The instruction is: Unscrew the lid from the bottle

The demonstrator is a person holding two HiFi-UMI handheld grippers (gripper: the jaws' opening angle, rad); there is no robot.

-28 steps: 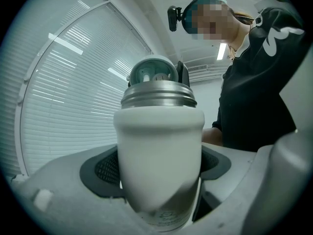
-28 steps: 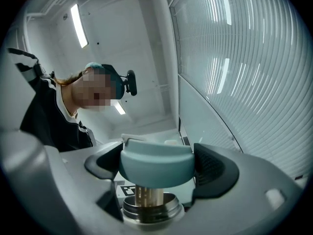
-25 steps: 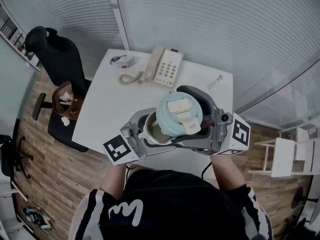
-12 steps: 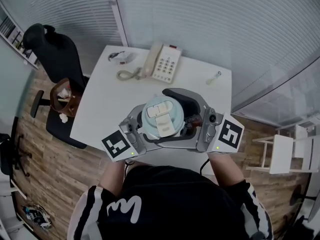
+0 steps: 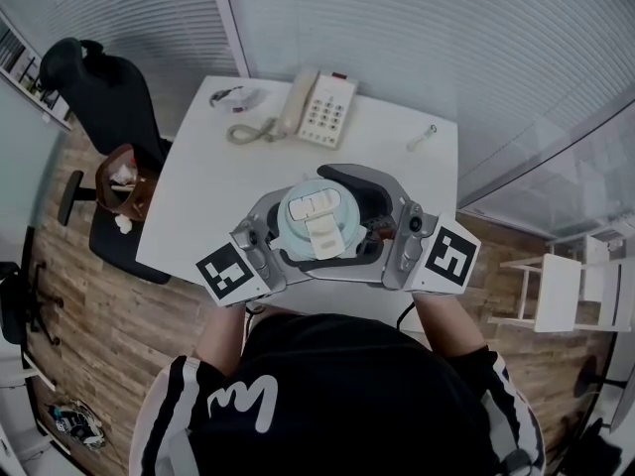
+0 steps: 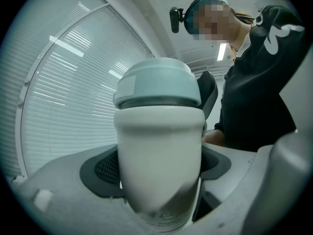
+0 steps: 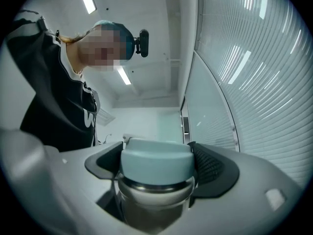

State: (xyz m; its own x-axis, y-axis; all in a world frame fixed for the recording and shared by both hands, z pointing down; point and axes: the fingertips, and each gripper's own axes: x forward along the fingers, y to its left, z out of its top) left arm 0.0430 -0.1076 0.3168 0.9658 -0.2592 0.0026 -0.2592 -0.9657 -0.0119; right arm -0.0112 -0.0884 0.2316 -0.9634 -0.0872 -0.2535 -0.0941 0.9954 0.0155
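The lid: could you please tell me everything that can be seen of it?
The lid is round, pale blue-green and plastic-looking, with a whitish flip tab across its top. It sits level on the white bottle, with a steel-looking band showing just beneath it. The right gripper clamps its sides, holding it in the air over the table.

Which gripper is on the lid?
The right gripper: its jaws clamp the blue lid, while the left gripper holds the white bottle body.

Bright, even light; strong fisheye distortion.
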